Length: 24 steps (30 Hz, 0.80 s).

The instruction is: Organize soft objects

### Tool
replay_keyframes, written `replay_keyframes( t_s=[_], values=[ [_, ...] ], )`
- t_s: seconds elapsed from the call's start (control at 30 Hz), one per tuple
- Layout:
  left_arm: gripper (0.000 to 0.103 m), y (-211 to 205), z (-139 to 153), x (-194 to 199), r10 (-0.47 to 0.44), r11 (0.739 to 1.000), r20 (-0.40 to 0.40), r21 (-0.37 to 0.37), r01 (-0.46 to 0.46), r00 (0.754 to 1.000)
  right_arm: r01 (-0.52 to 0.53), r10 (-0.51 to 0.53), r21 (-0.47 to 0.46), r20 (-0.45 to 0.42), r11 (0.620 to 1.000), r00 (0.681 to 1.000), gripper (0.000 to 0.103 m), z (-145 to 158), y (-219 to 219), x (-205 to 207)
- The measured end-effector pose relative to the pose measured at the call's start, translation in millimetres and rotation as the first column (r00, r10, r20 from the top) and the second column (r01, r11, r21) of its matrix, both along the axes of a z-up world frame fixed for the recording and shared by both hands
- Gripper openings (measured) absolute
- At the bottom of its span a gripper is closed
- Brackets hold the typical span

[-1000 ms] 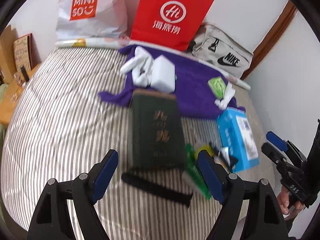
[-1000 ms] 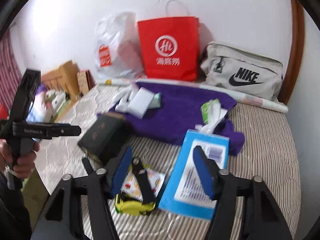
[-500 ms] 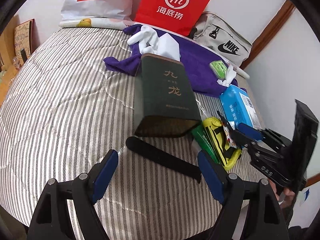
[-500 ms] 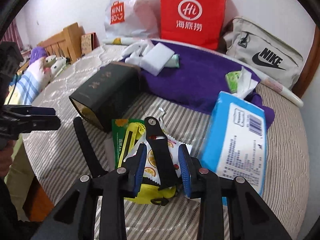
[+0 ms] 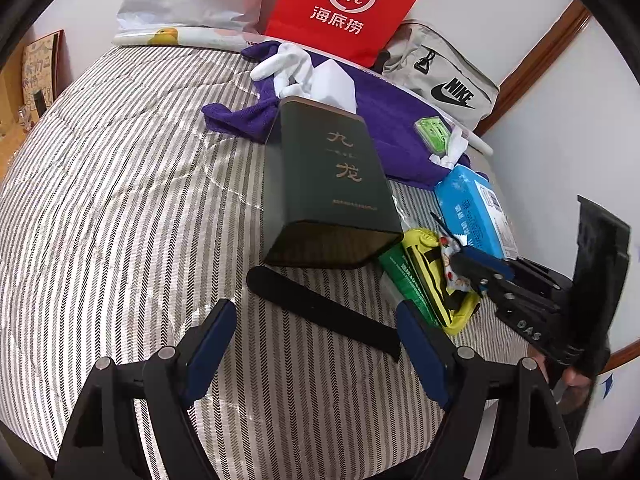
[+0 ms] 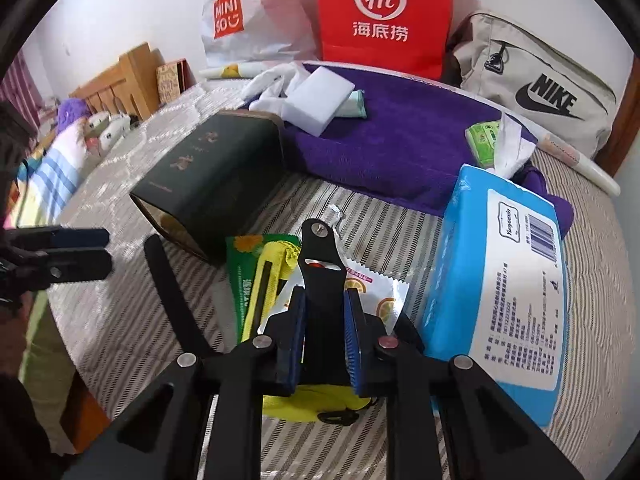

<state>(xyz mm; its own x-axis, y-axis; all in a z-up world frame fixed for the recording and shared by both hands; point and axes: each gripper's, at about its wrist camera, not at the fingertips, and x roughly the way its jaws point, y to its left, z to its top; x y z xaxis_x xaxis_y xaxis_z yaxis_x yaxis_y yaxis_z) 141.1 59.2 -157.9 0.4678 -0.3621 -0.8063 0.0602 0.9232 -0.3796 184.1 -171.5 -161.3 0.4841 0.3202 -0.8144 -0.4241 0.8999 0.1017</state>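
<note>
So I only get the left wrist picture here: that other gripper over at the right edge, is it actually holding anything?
Observer: Yes. The right gripper is shut on the black tab of the yellow pouch.
Operator: And what's under that white block?
Observer: A pale green cloth peeks out beneath the white sponge.
Operator: Anything beyond the bed?
Observer: A purple plush toy sits by a slatted wooden frame.
</note>
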Motion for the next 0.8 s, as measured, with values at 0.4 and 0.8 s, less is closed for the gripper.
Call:
replay_keyframes(
  t_s=[0.4, 0.8],
  values=[
    [0.081, -14, -19, -7, 0.013, 0.998, -0.059, 0.061, -0.009, 0.998, 0.04, -0.039, 0.089, -0.008, 0.995, 0.999, 0.006, 4, -25, -14],
    [0.081, -15, -22, -10, 0.012, 0.997, -0.073, 0.076, -0.007, 0.997, 0.031, -0.031, 0.02, 0.001, 0.999, 1.0, 0.018, 1, -12, -16]
  ],
)
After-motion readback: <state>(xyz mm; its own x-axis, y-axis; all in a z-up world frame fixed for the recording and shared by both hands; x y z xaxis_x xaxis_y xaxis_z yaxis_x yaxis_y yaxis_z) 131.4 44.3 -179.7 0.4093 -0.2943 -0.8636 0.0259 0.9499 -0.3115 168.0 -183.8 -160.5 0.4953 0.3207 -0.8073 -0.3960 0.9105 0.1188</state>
